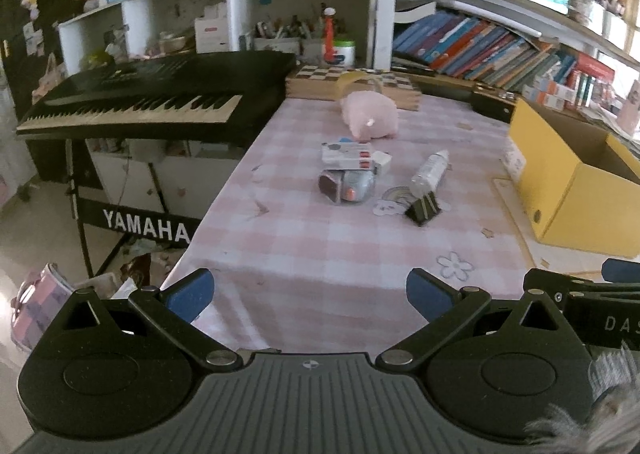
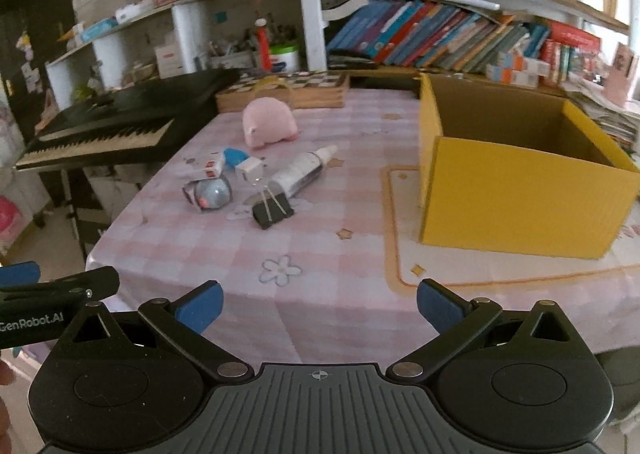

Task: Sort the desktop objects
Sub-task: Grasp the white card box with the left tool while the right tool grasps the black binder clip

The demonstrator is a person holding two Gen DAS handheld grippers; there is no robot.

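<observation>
On the pink checked tablecloth (image 1: 320, 254) lies a cluster of small items: a pink plush pig (image 1: 370, 115) (image 2: 269, 122), a white card box (image 1: 347, 155), a white charger plug (image 2: 249, 169), a grey round gadget (image 1: 347, 185) (image 2: 209, 193), a clear glue bottle (image 1: 430, 171) (image 2: 300, 172) and a black binder clip (image 1: 423, 209) (image 2: 273, 210). An open yellow cardboard box (image 2: 520, 194) (image 1: 576, 190) stands to their right. My left gripper (image 1: 310, 296) and right gripper (image 2: 319, 306) hover open and empty over the table's near edge, well short of the items.
A black Yamaha keyboard (image 1: 136, 102) on a stand borders the table's left side. A wooden chessboard box (image 1: 352, 84) lies at the back. Bookshelves (image 2: 460, 34) fill the wall behind. A pink-white bag (image 1: 36, 306) sits on the floor at left.
</observation>
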